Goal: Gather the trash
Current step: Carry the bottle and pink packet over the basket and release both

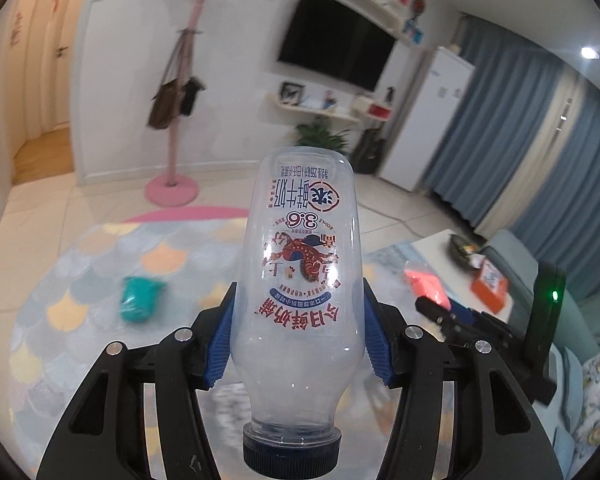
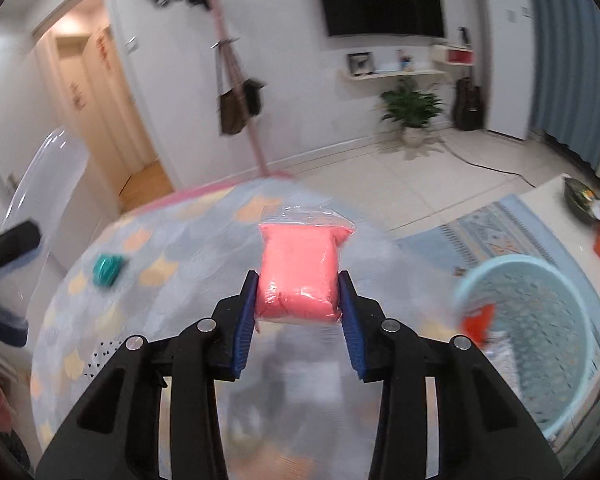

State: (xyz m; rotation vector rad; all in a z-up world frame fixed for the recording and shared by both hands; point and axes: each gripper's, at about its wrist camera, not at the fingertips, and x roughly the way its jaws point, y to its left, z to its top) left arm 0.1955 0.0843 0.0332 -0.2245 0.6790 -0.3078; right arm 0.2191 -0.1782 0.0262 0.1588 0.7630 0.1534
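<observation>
**Both grippers loaded, above rug**

Left gripper clamped on clear empty bottle, cap toward camera, base pointing away. Right gripper pinching pink plastic-wrapped packet between blue pads. Light-blue basket low right, holding an orange scrap. Teal wad lying on scale-pattern rug.

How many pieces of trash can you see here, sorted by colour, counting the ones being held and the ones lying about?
Clear: 1, the empty milk bottle clamped in the left gripper.
Pink: 1, the sealed packet clamped in the right gripper.
Teal: 1, the crumpled packet on the rug.
Orange-red: 1, the scrap in the pale blue basket.
Total: 4.
</observation>
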